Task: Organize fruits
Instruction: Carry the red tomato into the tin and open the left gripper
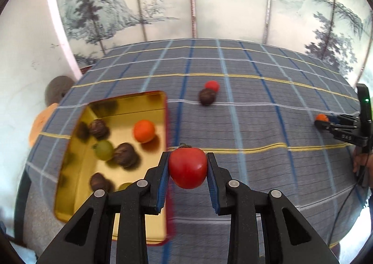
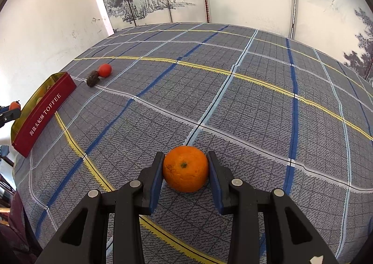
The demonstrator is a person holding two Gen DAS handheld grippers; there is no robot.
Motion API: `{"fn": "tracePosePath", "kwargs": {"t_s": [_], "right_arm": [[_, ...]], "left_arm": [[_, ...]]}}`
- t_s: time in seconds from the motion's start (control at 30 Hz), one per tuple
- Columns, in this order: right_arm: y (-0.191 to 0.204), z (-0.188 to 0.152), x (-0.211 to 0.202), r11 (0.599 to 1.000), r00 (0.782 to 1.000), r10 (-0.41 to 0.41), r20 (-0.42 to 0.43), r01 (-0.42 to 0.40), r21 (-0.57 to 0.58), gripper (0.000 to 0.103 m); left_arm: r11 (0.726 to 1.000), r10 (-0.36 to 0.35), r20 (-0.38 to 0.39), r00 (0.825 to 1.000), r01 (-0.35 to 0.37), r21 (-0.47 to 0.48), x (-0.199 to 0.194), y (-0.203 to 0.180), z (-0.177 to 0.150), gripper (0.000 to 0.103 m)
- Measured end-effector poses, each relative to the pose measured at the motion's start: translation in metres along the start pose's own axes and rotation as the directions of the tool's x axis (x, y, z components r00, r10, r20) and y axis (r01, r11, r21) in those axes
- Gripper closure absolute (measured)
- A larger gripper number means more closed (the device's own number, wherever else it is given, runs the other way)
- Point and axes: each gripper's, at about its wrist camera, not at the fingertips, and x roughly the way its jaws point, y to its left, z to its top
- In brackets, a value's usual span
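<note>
My left gripper (image 1: 188,166) is shut on a red tomato (image 1: 188,168) and holds it above the cloth, just right of the gold-lined red tin (image 1: 149,98). The tin holds an orange (image 1: 144,131), a green fruit (image 1: 103,150) and several dark brown fruits. My right gripper (image 2: 185,167) is shut on an orange (image 2: 185,169) low over the cloth; it also shows in the left wrist view (image 1: 320,120). A small red fruit (image 1: 212,86) and a dark brown fruit (image 1: 207,97) lie touching on the cloth beyond the tin, also in the right wrist view (image 2: 105,70).
The table wears a grey plaid cloth (image 2: 256,105). A painted folding screen (image 1: 186,7) stands behind it. The tin's red side reads TOFFEE (image 2: 44,114). A white wall is at the left, with an orange object (image 1: 40,121) past the table's left edge.
</note>
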Motion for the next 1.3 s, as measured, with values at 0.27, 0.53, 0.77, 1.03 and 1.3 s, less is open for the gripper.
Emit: {"fn": "tracePosePath", "kwargs": {"t_s": [0.27,0.53,0.77,1.03,1.3], "right_arm": [[0.001,0.000,0.000,1.000,1.000,-0.008,-0.001,0.008,-0.007,0.069],[0.001,0.000,0.000,1.000,1.000,-0.011,-0.002,0.011,-0.010,0.068],[0.002,0.000,0.000,1.000,1.000,-0.012,-0.002,0.012,-0.012,0.068],[0.002,0.000,0.000,1.000,1.000,-0.013,-0.003,0.013,-0.013,0.067],[0.003,0.000,0.001,1.000,1.000,-0.016,-0.003,0.016,-0.017,0.067]], "left_arm": [[0.995,0.094,0.005,0.996,-0.094,-0.027,0.003,0.027,-0.015,0.072],[0.989,0.135,-0.027,0.990,-0.137,-0.061,0.017,0.051,-0.025,0.071],[0.984,0.152,-0.055,0.987,-0.156,-0.086,0.029,0.066,-0.031,0.071],[0.978,0.174,-0.059,0.983,-0.180,-0.102,0.034,0.076,-0.034,0.071],[0.976,0.189,-0.054,0.980,-0.194,-0.098,0.038,0.080,-0.033,0.071]]}}
